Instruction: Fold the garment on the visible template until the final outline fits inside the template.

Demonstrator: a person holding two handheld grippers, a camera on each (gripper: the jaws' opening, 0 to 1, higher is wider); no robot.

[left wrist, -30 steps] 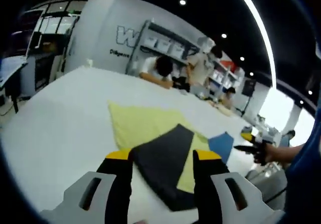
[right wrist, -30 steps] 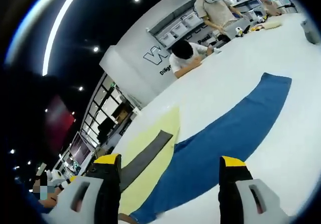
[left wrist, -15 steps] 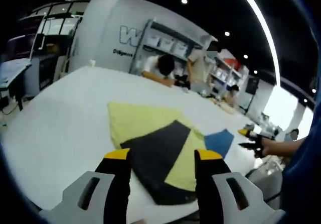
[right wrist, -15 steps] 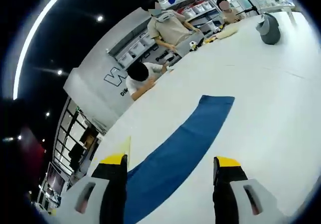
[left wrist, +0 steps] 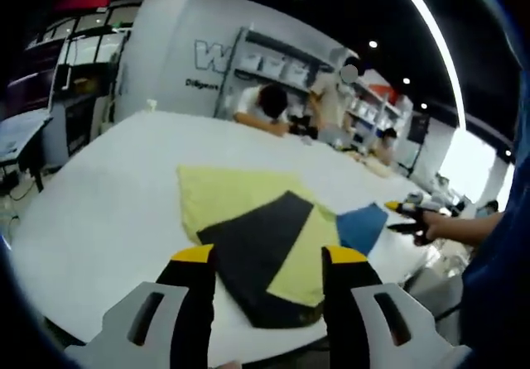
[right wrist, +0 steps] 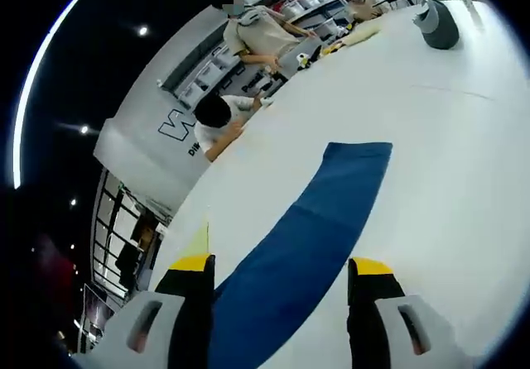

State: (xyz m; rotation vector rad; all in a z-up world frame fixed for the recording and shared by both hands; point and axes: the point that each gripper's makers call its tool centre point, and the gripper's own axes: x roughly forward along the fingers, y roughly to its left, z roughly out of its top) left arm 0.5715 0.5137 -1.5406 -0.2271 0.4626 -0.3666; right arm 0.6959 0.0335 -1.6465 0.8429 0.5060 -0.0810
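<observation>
Pulling my left hand-held gripper (left wrist: 267, 257) back a little has brought more of the white desk (left wrist: 108, 203) into the left gripper view, where the dark folded garment (left wrist: 252, 253) lies across the yellow template (left wrist: 219, 199) at lower centre. A blue cloth (left wrist: 362, 224) pokes out at the template's right. My right hand-held gripper (right wrist: 281, 265) hangs over that blue cloth (right wrist: 306, 237), with a sliver of yellow (right wrist: 199, 241) at lower left. Both sets of jaws stand apart, holding nothing. People (left wrist: 265, 108) lean at the desk's far edge.
</observation>
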